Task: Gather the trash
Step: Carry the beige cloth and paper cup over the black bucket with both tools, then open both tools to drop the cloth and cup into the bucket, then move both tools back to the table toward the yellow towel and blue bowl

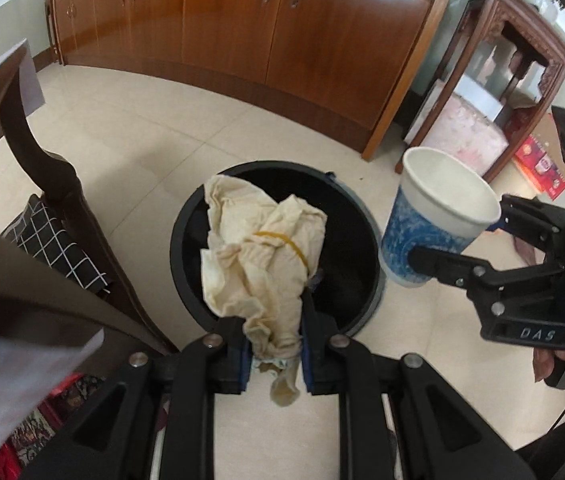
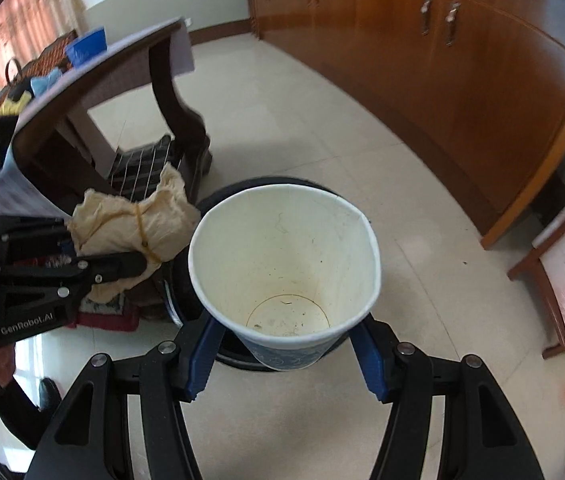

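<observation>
- Left wrist view: one black trash bin (image 1: 346, 248) stands on the floor. The left gripper (image 1: 272, 344), angled steeply down, pinches one crumpled cloth (image 1: 262, 248) above the bin. Right of the bin, the right gripper (image 1: 458, 246) clamps one paper cup (image 1: 434, 216).
- Right wrist view: the right gripper (image 2: 286, 354), tilted down, squeezes the cup (image 2: 286, 264) over the bin (image 2: 186, 300); the cloth (image 2: 134, 228) hangs left of the bin.
</observation>
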The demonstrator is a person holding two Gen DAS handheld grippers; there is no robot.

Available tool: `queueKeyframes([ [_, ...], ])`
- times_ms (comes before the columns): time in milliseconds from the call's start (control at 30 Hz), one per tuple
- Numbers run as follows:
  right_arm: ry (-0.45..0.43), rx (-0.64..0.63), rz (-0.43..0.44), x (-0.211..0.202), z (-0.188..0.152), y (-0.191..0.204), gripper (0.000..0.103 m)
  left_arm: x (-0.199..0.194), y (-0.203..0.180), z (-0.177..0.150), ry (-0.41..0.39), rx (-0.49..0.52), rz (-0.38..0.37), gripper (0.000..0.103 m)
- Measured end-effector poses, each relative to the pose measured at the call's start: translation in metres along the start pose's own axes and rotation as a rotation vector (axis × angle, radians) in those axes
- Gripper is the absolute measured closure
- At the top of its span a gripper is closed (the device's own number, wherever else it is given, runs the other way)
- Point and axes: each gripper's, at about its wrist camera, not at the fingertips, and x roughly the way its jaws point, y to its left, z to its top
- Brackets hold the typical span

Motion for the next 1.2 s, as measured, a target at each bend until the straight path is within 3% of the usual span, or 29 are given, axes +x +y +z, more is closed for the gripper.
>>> queueKeyframes([
  [400,0.059,-0.159,0.023,0.053,0.003,0.002,0.039,0.044,0.004,0.004,0.081,-0.001,0.014,0.083],
  [467,0.039,-0.211,-0.025,0.057,0.001,0.004,0.016,0.052,0.001,0.003,0.107,0.003,0.014,0.073],
  [500,0.052,-0.222,-0.05,0.061,-0.002,0.001,0.0,0.054,0.001,0.003,0.106,0.0,0.044,0.06],
  [600,0.047,-0.172,-0.041,0.053,-0.008,-0.02,0.0,0.056,0.001,-0.001,0.093,-0.004,0.067,0.032],
  [767,0.035,-0.065,-0.093,0.033,-0.019,-0.05,0.0,0.054,-0.007,-0.006,0.077,-0.014,0.09,0.004],
  [900,0.047,-0.016,-0.124,0.022,-0.029,-0.058,0.0,0.047,-0.012,-0.011,0.063,-0.021,0.101,0.0],
  [1200,0.056,0.0,-0.173,-0.008,-0.035,-0.034,0.0,0.007,-0.013,-0.021,0.025,-0.052,0.091,0.0],
])
